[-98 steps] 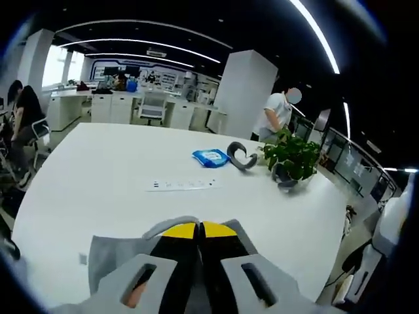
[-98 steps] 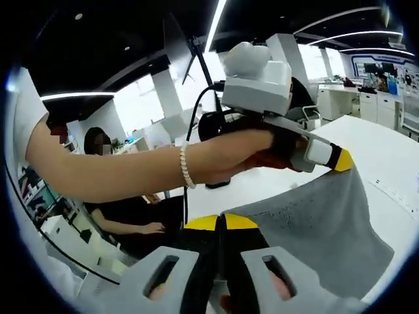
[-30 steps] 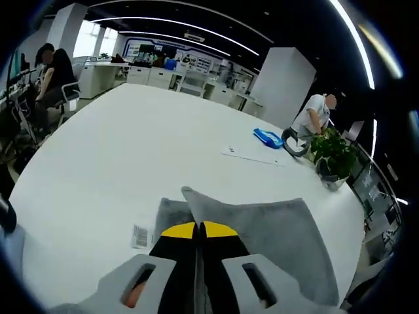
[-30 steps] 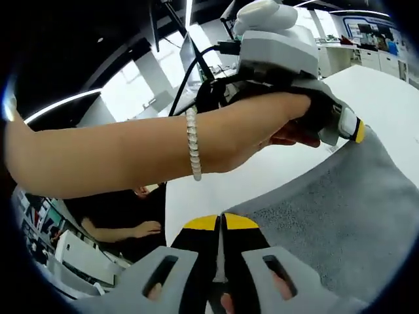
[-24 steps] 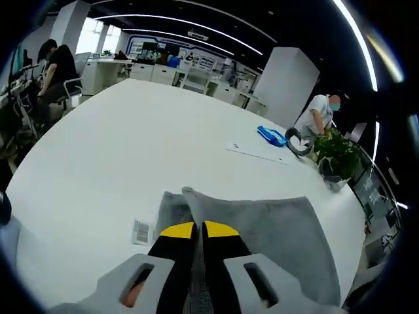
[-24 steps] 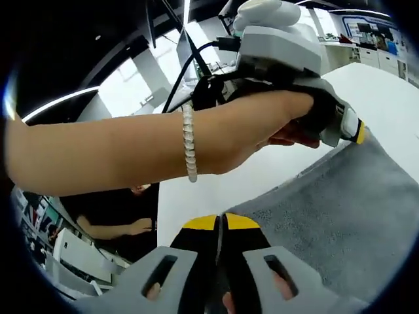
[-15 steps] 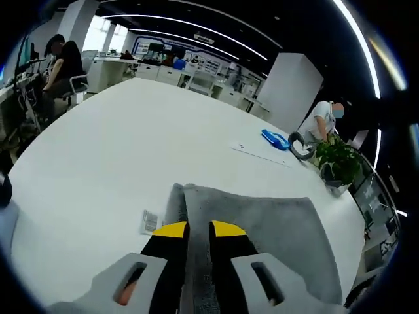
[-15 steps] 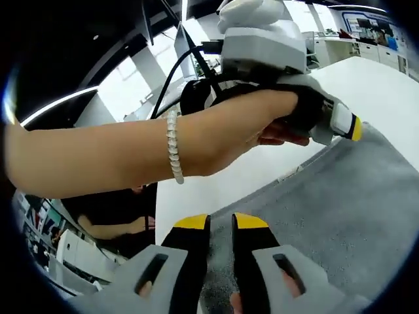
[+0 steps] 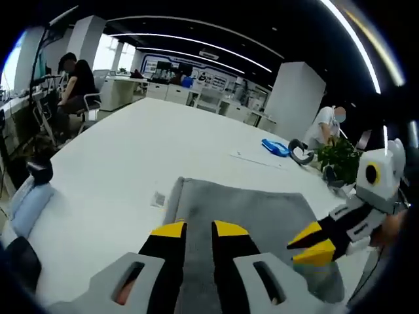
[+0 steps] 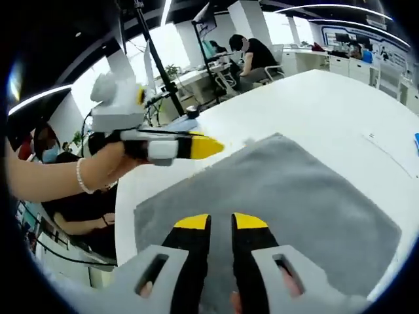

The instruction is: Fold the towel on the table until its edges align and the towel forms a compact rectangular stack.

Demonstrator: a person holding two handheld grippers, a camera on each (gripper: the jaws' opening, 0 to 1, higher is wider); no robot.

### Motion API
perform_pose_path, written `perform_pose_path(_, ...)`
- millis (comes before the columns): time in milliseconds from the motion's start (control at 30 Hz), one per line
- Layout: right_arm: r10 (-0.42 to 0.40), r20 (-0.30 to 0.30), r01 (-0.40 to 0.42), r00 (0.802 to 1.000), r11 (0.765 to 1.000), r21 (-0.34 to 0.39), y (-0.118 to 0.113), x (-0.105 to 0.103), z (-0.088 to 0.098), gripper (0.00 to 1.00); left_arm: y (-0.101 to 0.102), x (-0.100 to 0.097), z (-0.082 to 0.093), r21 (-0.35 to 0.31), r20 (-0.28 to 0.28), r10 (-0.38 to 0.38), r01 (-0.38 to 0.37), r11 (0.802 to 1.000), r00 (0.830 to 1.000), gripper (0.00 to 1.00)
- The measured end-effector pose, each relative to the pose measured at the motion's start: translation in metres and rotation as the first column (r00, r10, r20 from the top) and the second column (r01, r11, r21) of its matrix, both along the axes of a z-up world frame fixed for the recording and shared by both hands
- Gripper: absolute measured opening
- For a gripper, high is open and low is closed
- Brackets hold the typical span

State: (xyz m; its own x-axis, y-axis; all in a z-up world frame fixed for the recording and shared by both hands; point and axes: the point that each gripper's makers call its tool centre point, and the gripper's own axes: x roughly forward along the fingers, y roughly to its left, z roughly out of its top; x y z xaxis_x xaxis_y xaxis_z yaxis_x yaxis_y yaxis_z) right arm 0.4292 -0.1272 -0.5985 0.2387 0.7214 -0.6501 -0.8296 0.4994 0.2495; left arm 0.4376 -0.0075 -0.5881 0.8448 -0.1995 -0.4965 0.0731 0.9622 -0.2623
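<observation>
The left gripper view looks low across the grey towel [image 9: 242,216] toward the far potted plant [image 9: 340,157]; the right gripper view looks down on the same towel [image 10: 275,196] from the opposite side, toward desks. Each catches the other gripper

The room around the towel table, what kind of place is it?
Probably an open-plan office or lab: a large white table, rows of white desks, a person seated at a desk, and ceiling light strips.
</observation>
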Motion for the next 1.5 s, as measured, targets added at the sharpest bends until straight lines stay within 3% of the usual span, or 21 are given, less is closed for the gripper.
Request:
perform_pose_path(67, -0.028, 0.024, 0.028, 0.999, 0.999, -0.017, -0.019, 0.014, -0.001, 0.08, -0.003, -0.016, -0.003, 0.019, -0.029, -0.007, 0.008, 1.000, 1.000, 0.15)
perform_pose_path(200, -0.125, 0.074, 0.133, 0.989, 0.983, -0.123, -0.067, 0.048, -0.016, 0.00, -0.009, -0.059, -0.014, 0.056, -0.099, 0.011, -0.005, 0.998, 0.995, 0.13)
perform_pose_path(300, -0.208, 0.047, 0.213, 0.977, 0.964, -0.160, -0.094, 0.062, -0.029, 0.00, -0.018, -0.091, -0.027, 0.055, -0.167, 0.022, -0.013, 0.998, 0.986, 0.10)
perform_pose_path(400, -0.235, 0.057, 0.242, 0.970, 0.955, -0.170, -0.109, 0.071, -0.033, 0.00, -0.025, -0.103, -0.032, 0.034, -0.179, 0.040, -0.034, 0.999, 0.983, 0.09)
perform_pose_path(500, -0.238, 0.058, 0.245, 0.969, 0.951, -0.187, -0.115, 0.076, -0.038, 0.00, -0.030, -0.108, -0.043, 0.054, -0.223, 0.034, -0.022, 0.998, 0.974, 0.09)
perform_pose_path(700, -0.227, 0.021, 0.222, 0.974, 0.922, -0.316, -0.134, 0.067, -0.068, 0.00, -0.043, -0.112, -0.055, 0.082, -0.256, 0.013, 0.008, 0.997, 0.967, 0.07)
perform_pose_path(733, -0.219, 0.072, 0.230, 0.973, 0.942, -0.245, -0.126, 0.073, -0.060, 0.00, -0.046, -0.113, -0.057, 0.075, -0.261, 0.005, 0.015, 0.997, 0.965, 0.04)
perform_pose_path(767, -0.227, 0.050, 0.232, 0.973, 0.935, -0.268, -0.129, 0.070, -0.063, 0.00, -0.050, -0.115, -0.061, 0.058, -0.274, -0.011, 0.027, 0.998, 0.962, 0.03)
perform_pose_path(833, -0.210, 0.061, 0.218, 0.976, 0.938, -0.270, -0.130, 0.069, -0.061, 0.00, -0.054, -0.117, -0.066, 0.071, -0.293, -0.025, 0.048, 0.996, 0.956, 0.01)
perform_pose_path(967, -0.202, 0.048, 0.207, 0.978, 0.937, -0.282, -0.131, 0.070, -0.061, 0.00, -0.054, -0.116, -0.065, 0.098, -0.287, -0.019, 0.049, 0.994, 0.958, 0.01)
perform_pose_path(1033, -0.184, 0.057, 0.192, 0.981, 0.929, -0.316, -0.131, 0.068, -0.061, 0.00, -0.054, -0.117, -0.066, 0.105, -0.285, -0.010, 0.041, 0.994, 0.958, 0.01)
perform_pose_path(1133, -0.095, 0.112, 0.133, 0.989, 0.904, -0.406, -0.134, 0.067, -0.062, 0.00, -0.057, -0.116, -0.066, 0.221, -0.268, -0.082, 0.144, 0.965, 0.960, 0.01)
perform_pose_path(1200, -0.062, 0.133, 0.114, 0.989, 0.896, -0.429, -0.135, 0.066, -0.063, 0.00, -0.059, -0.116, -0.066, 0.200, -0.288, -0.060, 0.122, 0.972, 0.956, 0.01)
perform_pose_path(1267, -0.077, 0.127, 0.124, 0.989, 0.896, -0.425, -0.137, 0.065, -0.063, 0.00, -0.061, -0.116, -0.067, 0.181, -0.326, -0.041, 0.105, 0.978, 0.945, 0.00)
perform_pose_path(1400, -0.080, 0.110, 0.121, 0.991, 0.884, -0.452, -0.152, 0.060, -0.063, 0.00, -0.071, -0.117, -0.068, 0.226, -0.376, -0.103, 0.199, 0.954, 0.921, 0.00)
perform_pose_path(1500, -0.070, 0.111, 0.113, 0.991, 0.881, -0.460, -0.163, 0.056, -0.063, 0.00, -0.080, -0.115, -0.069, 0.224, -0.424, -0.130, 0.243, 0.944, 0.896, 0.00)
